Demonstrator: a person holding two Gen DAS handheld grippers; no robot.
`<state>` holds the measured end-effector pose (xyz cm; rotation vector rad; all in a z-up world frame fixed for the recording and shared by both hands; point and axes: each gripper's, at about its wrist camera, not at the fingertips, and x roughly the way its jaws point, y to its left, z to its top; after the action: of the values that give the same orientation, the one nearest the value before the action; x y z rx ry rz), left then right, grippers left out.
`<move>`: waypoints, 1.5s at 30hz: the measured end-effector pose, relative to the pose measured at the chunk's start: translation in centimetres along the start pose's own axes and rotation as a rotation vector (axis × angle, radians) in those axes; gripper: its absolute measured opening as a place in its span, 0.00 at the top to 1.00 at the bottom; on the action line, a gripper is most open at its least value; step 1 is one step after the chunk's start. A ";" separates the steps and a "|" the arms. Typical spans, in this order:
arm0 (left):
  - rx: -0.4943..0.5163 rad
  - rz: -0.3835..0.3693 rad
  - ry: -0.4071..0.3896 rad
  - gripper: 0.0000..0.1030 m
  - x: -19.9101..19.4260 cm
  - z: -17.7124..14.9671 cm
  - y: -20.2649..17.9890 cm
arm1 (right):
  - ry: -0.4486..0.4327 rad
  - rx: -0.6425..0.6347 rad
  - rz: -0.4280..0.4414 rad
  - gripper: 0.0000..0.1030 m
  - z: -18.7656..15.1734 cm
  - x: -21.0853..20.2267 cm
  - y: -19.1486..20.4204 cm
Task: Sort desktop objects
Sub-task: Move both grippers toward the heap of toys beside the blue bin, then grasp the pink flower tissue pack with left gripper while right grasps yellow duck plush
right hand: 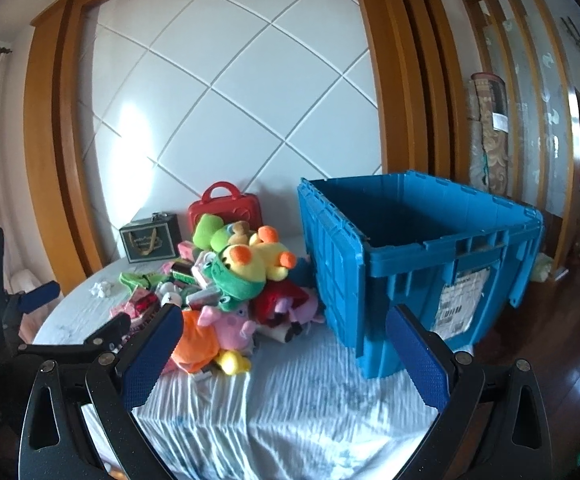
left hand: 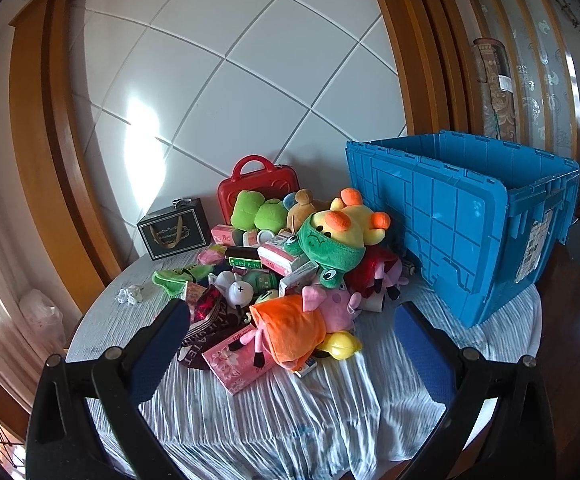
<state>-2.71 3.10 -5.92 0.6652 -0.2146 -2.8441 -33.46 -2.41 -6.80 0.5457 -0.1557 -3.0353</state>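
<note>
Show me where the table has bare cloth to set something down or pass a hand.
Free: the near strip of tablecloth before the toy pile and blue crate; the left edge around the small white scrap. Crowded: the pile from the red case to the crate's wall, no gap.

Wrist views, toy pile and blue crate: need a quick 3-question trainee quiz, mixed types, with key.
1. True or false: the blue crate already holds toys.
2. Which lies at the near edge of the pile, closest to the left gripper? A) red case B) pig plush in orange C) black gift box
3. Fill in: both the left gripper and the right gripper are ____ and hold nothing.

Key: 1 false, what shows of its inside looks empty; 2 B; 3 open.
</note>
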 end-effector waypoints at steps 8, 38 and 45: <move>-0.029 -0.003 0.030 0.00 3.5 -0.3 2.7 | 0.061 0.001 0.051 0.00 -0.1 3.6 2.4; -0.030 0.029 0.198 0.00 23.7 -3.0 19.1 | 0.369 0.096 -0.042 0.00 2.4 35.9 9.8; 0.028 0.037 0.278 0.00 24.7 -6.4 20.4 | 0.465 0.125 -0.077 0.00 1.3 42.7 8.5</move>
<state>-17.89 -23.11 -18.13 1.0395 -0.2185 -2.6783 -73.60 -13.72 -19.39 1.2696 -0.3057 -2.8808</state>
